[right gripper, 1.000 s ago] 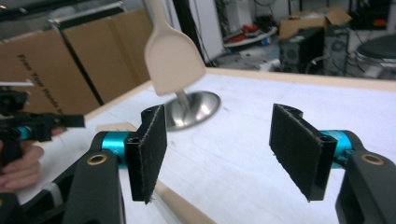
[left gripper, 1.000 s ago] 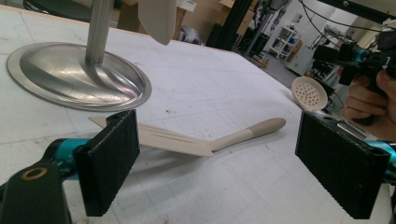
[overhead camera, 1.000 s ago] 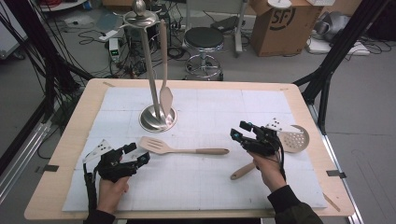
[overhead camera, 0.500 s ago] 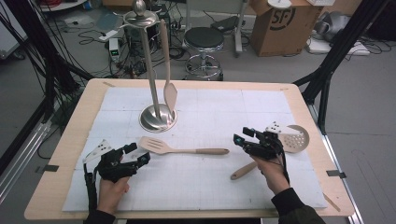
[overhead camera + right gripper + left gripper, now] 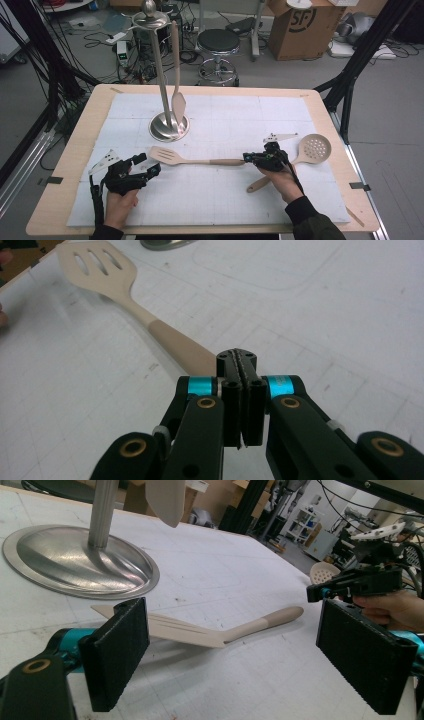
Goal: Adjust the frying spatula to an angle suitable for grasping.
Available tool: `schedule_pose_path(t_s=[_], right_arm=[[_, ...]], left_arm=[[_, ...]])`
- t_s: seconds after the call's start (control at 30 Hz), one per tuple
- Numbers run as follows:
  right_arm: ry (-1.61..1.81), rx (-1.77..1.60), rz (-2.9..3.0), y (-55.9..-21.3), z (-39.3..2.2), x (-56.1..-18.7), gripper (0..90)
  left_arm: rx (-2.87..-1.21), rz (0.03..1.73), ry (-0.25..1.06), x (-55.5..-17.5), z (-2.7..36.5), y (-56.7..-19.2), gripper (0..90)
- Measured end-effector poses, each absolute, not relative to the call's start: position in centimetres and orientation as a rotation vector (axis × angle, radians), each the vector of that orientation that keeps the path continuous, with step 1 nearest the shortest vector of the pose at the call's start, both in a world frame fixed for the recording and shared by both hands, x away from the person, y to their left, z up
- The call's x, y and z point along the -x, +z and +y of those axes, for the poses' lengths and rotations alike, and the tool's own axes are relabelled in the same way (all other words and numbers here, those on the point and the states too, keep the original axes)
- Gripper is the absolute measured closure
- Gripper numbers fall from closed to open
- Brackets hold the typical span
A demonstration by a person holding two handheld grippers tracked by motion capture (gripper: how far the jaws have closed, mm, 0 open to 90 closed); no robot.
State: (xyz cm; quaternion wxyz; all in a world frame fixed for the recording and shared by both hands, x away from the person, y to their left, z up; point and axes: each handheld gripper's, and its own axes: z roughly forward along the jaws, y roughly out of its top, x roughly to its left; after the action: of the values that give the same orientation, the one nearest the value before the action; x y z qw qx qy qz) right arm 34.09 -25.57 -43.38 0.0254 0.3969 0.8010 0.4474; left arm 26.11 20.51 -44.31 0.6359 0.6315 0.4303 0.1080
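1. Looking along the right tongs (image 5: 242, 365), the two pads sit pressed flat together; they have just been closing, and nothing shows between them.
2. The end of the slotted spatula's (image 5: 100, 270) handle slips out of sight behind those tips, so I cannot tell if it touches them.
3. From above, the slotted spatula (image 5: 190, 160) lies flat between the two tongs, with its wide end near the left tongs (image 5: 147, 166) and its handle end right at the right tongs (image 5: 248, 158).
4. The left tongs (image 5: 232, 655) are spread wide and hold nothing; the spatula lies just past their pads.
5. A round spoon with holes (image 5: 315, 147) lies beside the right tongs, and the middle of its handle is hidden under the right hand (image 5: 280, 182).
6. A metal stand (image 5: 160, 75) rises beyond the left tongs; the left gripper view cuts off its top.
7. Counting: two tongs, one stand, one hanging spatula (image 5: 177, 100), one slotted spatula, one spoon with holes.
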Motion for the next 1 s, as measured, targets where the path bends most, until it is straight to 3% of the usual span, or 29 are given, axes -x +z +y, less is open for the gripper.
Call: schedule_pose_path(t_s=[0.67, 1.0], right_arm=[[1.235, -1.456, 2.544, -44.9, -26.0, -35.0, 89.8], [1.18, -1.512, 2.496, -44.8, -24.0, -36.5, 89.8]], left_arm=[[-1.441, 0.993, 0.249, -25.9, 20.7, -44.3, 14.2], [-1.44, 0.992, 0.254, -25.8, 20.8, -44.3, 14.2]])
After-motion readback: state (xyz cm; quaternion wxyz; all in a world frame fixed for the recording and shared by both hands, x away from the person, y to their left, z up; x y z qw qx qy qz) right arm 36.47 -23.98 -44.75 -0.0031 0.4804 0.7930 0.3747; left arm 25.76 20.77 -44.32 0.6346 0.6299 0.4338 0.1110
